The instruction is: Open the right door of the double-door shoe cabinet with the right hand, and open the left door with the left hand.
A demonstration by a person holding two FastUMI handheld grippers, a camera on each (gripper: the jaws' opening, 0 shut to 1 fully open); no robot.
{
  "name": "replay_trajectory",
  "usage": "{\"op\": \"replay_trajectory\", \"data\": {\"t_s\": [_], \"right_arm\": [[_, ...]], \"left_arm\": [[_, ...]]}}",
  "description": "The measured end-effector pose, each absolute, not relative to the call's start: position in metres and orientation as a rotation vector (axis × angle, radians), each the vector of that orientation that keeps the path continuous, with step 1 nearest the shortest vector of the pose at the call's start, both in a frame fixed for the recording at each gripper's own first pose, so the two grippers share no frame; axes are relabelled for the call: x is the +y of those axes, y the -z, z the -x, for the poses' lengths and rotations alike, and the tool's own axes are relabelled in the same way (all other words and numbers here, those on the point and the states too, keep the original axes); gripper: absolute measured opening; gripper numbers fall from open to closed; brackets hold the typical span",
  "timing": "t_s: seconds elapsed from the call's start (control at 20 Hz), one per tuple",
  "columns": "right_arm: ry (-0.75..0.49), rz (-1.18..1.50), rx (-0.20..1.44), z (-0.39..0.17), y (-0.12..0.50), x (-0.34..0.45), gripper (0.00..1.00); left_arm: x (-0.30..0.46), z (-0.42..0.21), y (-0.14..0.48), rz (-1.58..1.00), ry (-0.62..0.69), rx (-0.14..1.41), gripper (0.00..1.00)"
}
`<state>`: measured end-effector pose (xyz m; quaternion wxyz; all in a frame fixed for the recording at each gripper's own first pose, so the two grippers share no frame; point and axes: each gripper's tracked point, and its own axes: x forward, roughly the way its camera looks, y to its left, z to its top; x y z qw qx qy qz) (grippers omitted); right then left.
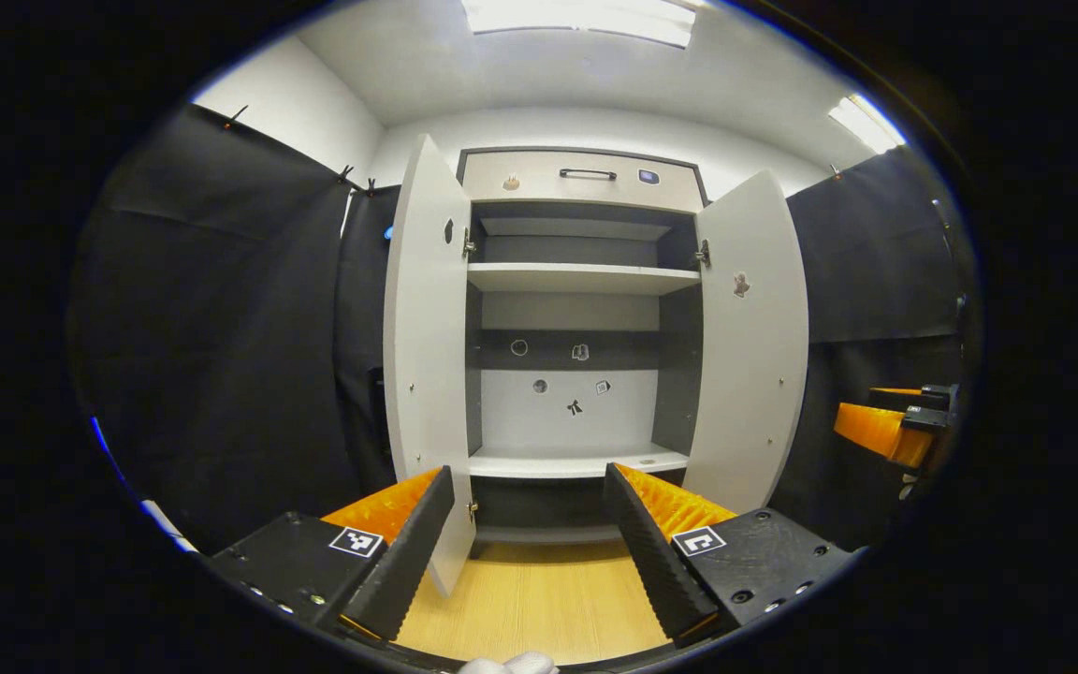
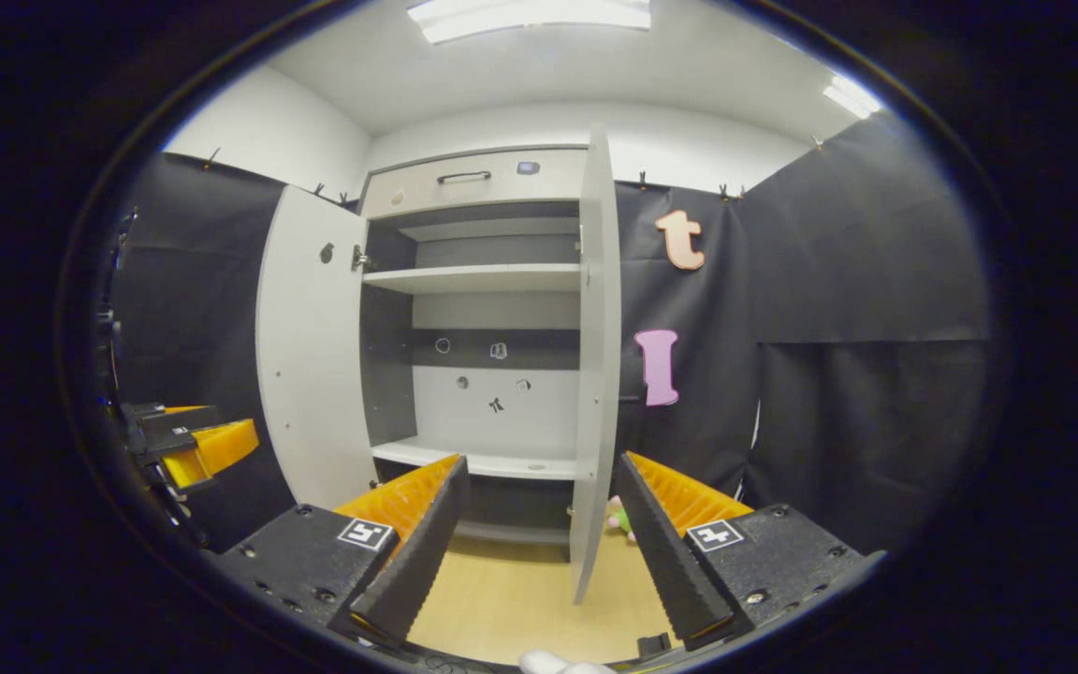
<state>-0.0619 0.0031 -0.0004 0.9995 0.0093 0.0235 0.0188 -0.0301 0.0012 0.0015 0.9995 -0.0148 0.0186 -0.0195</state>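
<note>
The white shoe cabinet (image 1: 580, 278) stands ahead with both doors swung out. In the left gripper view its left door (image 1: 427, 356) and right door (image 1: 752, 346) flank bare shelves. My left gripper (image 1: 531, 543) is open and holds nothing, back from the cabinet, its left finger near the left door's lower edge. The right gripper (image 1: 890, 426) shows at the far right there. In the right gripper view the right door (image 2: 595, 356) is seen nearly edge-on and the left door (image 2: 314, 356) stands wide. My right gripper (image 2: 539, 543) is open and bare, with the door's edge between its fingers farther off.
A drawer with a dark handle (image 1: 588, 174) tops the cabinet. Light wooden floor (image 1: 539, 599) lies below. Black cloth walls close both sides. A small pink and green toy (image 2: 618, 515) lies on the floor behind the right door. The left gripper (image 2: 188, 445) shows at the left edge.
</note>
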Motion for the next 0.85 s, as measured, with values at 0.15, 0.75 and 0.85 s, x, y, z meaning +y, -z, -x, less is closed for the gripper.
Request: {"op": "replay_trajectory", "data": {"t_s": [0.15,0.75,0.85], "right_arm": [[-0.014,-0.024,0.045,0.0643,0.0027,-0.0012,0.99],[0.017,-0.036,0.052,0.0692,0.0067,-0.0045,0.99],[0.015,-0.034,0.048,0.0701,0.0055,-0.0036,0.99]], "left_arm": [[-0.0031,0.0338,-0.0009,0.009,0.043,0.043,0.96],[0.0002,0.0376,-0.0062,-0.012,0.039,0.025,0.96],[-0.0004,0.0385,-0.0053,-0.007,0.043,0.028,0.96]]}}
